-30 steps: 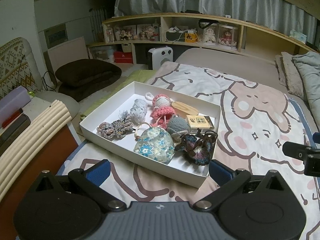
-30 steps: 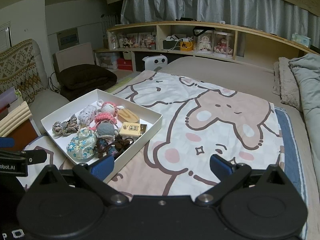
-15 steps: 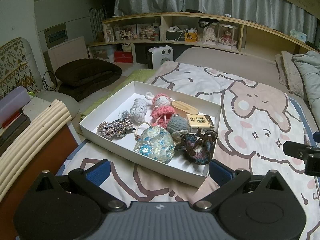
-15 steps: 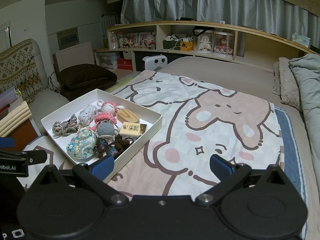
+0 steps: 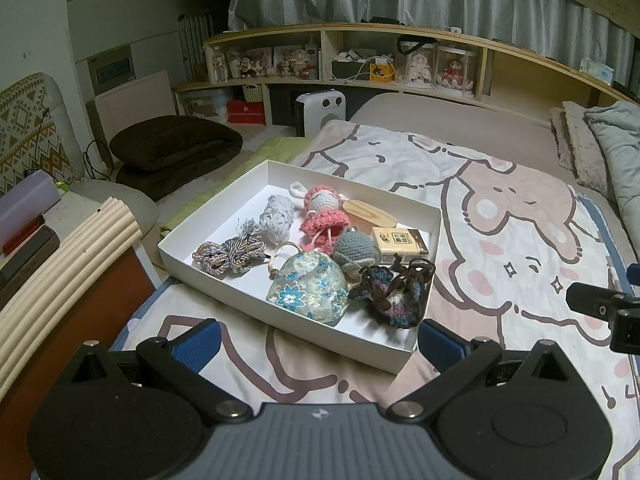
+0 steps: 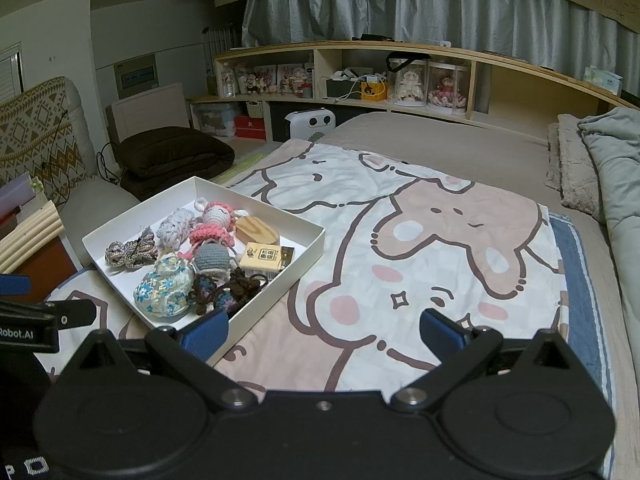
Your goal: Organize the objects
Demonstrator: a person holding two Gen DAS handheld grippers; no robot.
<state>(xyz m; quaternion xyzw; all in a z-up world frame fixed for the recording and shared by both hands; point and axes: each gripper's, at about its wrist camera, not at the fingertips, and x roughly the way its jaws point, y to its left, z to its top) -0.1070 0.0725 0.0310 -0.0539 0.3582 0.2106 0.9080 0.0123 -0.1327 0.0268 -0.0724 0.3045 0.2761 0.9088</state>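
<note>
White cardboard tray (image 5: 224, 216) sits on the cartoon blanket (image 6: 420, 240), crochet doll (image 5: 322, 216) inside — left gripper (image 5: 318, 338) and right gripper (image 6: 326, 330) both spread wide, grasping nothing.

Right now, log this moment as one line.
left gripper: open, empty | right gripper: open, empty | white box: full, untouched

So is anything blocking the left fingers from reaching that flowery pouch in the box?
Only the white box's near wall lies between the open left fingers and the floral pouch; from above, nothing covers it.
</note>
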